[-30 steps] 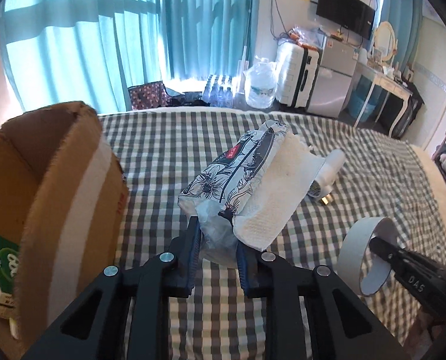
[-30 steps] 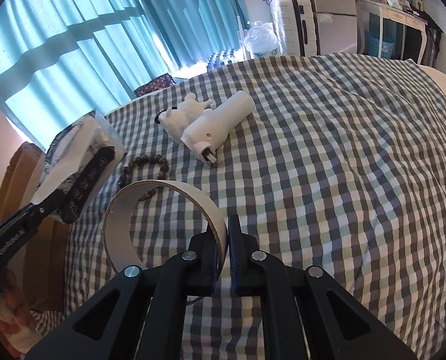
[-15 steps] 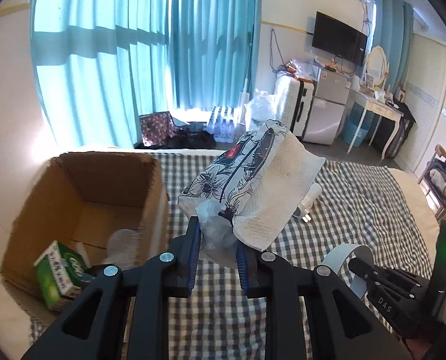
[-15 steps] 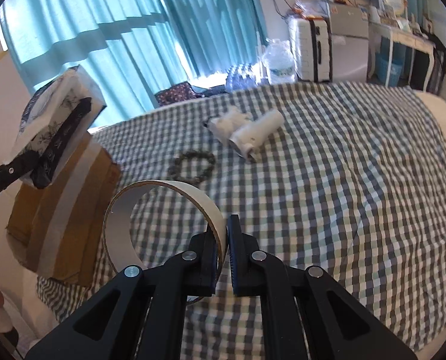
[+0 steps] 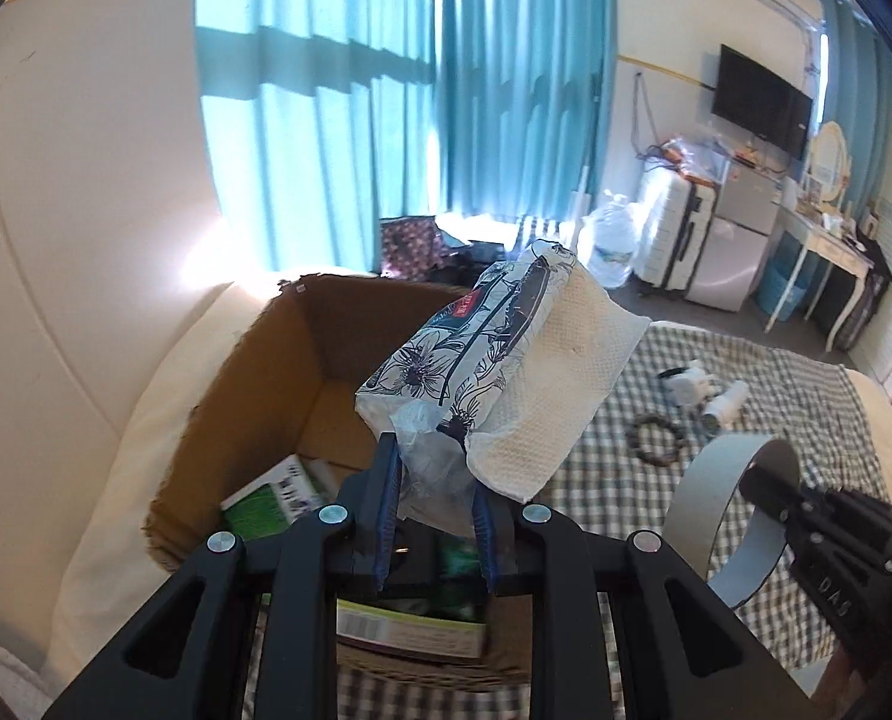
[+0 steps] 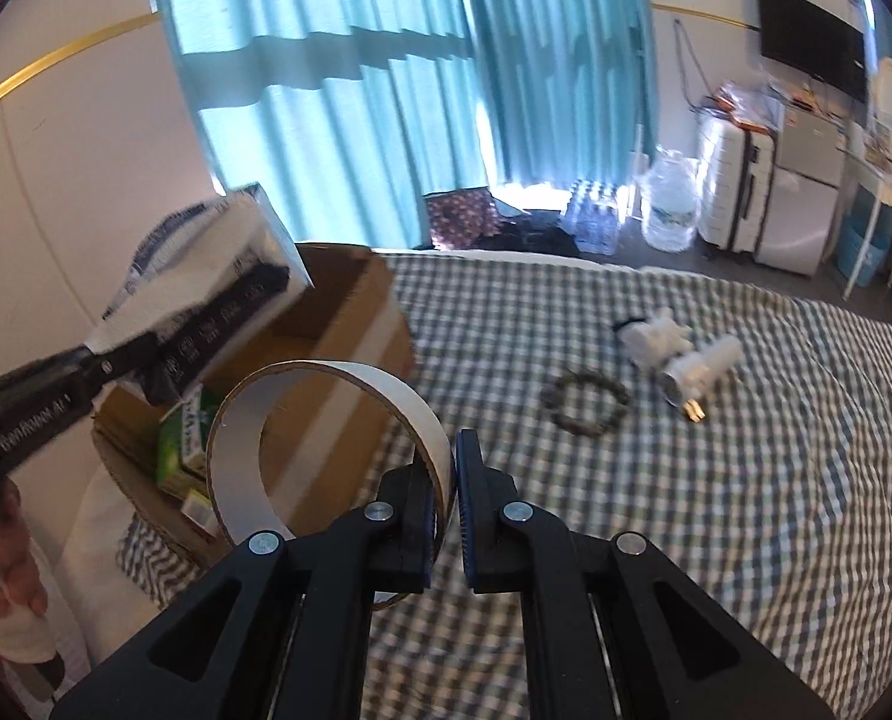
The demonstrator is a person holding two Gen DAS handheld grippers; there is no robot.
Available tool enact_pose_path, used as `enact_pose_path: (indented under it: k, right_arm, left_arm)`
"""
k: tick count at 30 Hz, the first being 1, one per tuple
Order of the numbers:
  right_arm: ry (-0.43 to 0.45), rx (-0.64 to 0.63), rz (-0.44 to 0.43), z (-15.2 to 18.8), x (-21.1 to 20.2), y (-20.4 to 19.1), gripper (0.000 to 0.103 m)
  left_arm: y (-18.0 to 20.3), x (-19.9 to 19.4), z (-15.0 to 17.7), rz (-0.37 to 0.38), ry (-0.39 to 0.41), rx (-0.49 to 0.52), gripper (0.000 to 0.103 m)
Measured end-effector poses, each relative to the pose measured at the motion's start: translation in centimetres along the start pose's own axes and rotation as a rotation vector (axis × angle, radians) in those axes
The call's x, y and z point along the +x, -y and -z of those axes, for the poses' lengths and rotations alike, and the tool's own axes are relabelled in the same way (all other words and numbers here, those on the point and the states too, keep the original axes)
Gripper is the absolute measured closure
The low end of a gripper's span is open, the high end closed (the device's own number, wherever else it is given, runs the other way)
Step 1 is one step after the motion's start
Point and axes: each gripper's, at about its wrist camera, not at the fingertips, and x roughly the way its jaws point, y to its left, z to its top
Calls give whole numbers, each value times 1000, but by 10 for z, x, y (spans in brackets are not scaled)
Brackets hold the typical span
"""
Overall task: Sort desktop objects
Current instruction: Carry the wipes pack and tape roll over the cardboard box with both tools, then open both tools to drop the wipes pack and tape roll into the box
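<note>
While left gripper (image 5: 435, 516) pinches crinkly end flap of tissue pack (image 5: 475, 354), pack hangs over open box (image 5: 278, 360). Soft, light, slippery film; flap hold looks weak, body grip safer. Loose tissue (image 5: 556, 396) may drop. Right gripper (image 6: 446, 510) nips tape roll (image 6: 326, 450) wall near box; stiff, light ring. Bracelet (image 6: 583, 405), white gadget (image 6: 679, 354) remain on checked cloth (image 6: 775, 480).

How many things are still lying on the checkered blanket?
2: a bead bracelet and, just right of it, a white plug gadget. More may hide behind the grippers.
</note>
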Motion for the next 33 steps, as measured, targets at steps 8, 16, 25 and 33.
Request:
enact_pose_path:
  k: [8, 16, 25, 33]
  right_arm:
    - [-12, -73, -93, -38, 44, -61, 97]
    - [-11, -35, -118, -54, 75, -81, 28]
    - [103, -15, -139, -41, 22, -51, 28]
    - [212, -57, -16, -36, -44, -27, 25]
  left_arm:
    - [-55, 33, 18, -78, -76, -82, 81]
    - [-62, 47, 21, -111, -96, -77, 17]
    - [-28, 27, 29, -98, -109, -60, 11]
    - [20, -3, 29, -37, -75, -32, 6]
